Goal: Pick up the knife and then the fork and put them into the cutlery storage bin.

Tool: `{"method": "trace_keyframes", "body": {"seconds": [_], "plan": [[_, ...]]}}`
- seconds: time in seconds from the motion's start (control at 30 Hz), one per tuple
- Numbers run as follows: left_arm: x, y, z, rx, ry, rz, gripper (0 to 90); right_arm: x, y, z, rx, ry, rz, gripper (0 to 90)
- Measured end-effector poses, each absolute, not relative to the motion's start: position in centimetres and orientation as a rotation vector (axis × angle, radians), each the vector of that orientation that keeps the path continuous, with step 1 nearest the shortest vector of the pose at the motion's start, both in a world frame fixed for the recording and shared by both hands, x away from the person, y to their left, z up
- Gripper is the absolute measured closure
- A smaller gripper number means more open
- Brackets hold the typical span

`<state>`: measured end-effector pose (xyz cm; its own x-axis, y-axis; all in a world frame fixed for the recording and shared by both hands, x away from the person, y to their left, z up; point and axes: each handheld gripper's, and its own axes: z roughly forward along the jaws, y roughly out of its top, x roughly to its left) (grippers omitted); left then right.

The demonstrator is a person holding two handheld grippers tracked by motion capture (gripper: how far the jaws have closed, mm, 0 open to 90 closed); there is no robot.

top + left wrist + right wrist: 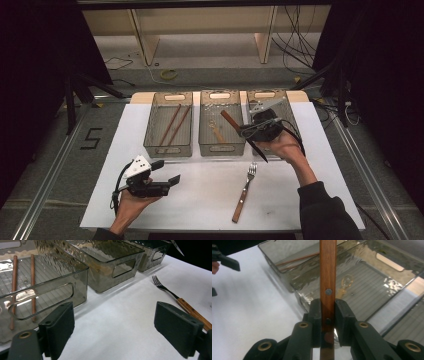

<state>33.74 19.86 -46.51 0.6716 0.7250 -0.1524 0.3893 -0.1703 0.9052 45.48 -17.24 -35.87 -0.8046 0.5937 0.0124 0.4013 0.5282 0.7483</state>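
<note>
While the left claw [167, 172] gapes, the right claw [328, 315] pinches a knife [328, 277] over the middle bin [221, 141].

We hold the left gripper [169, 173] low at the near left, jaws wide apart, nothing between them. Our right gripper [327, 322] is raised farther forward, jaws closed tight on a wooden handle [328, 277]; right forearm sleeved.
</note>
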Motion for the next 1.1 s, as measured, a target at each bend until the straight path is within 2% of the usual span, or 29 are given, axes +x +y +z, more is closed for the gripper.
{"method": "trace_keyframes", "body": {"seconds": [1.1], "plan": [[33.7,19.9,-46.5,1.779,0.893,0.383,16.1,50.2,-20.4,-33.4,1.066,2.324,1.183,77.4]]}}
